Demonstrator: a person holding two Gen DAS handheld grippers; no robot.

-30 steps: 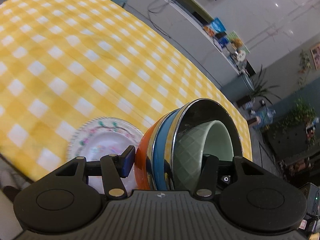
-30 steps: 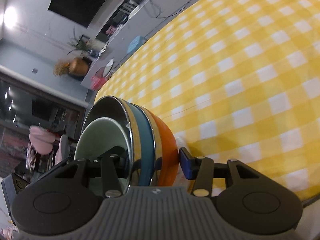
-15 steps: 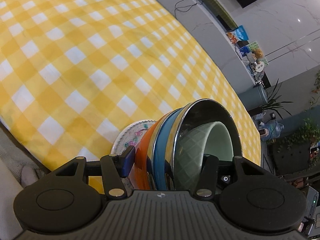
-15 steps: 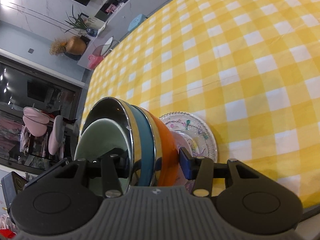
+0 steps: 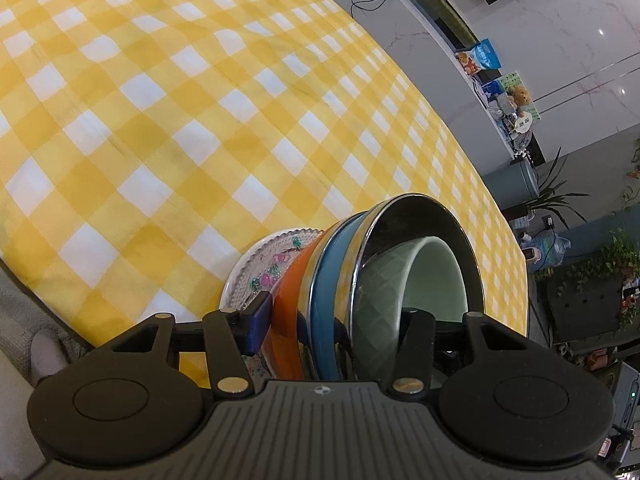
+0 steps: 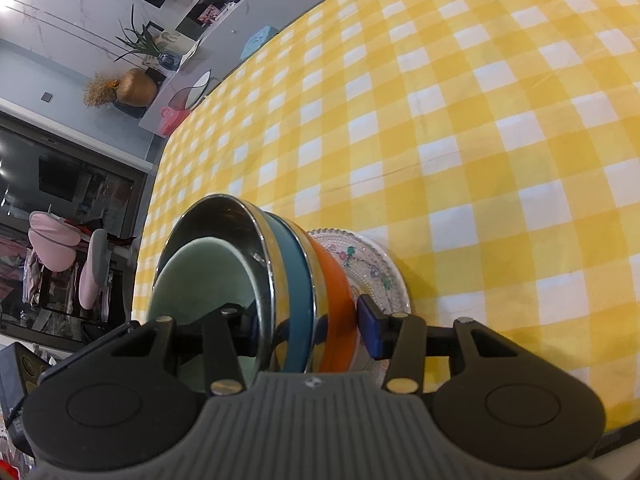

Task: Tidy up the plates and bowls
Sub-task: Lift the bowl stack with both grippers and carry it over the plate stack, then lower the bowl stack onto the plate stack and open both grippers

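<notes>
A nested stack of bowls (image 5: 344, 300), orange outermost, then blue, a shiny steel one and a pale green bowl (image 5: 432, 280) inside, is held on its side between both grippers. My left gripper (image 5: 336, 328) is shut on the stack, one finger on the orange side, the other inside the green bowl. My right gripper (image 6: 304, 320) is shut on the same stack (image 6: 288, 280) from the opposite side. A floral glass plate (image 5: 264, 268) lies on the yellow checked tablecloth right behind the stack, also in the right wrist view (image 6: 376, 268).
The yellow and white checked table (image 5: 200, 120) stretches far ahead. Its near edge (image 5: 48, 292) runs just below the plate. A grey counter with boxes and plants (image 5: 492, 64) stands beyond the far edge. Chairs (image 6: 92, 264) stand off the table's left side.
Both grippers with the bowl stack have moved over the table. The floral plate, earlier beside the stack, now sits closer behind the orange bowl.
</notes>
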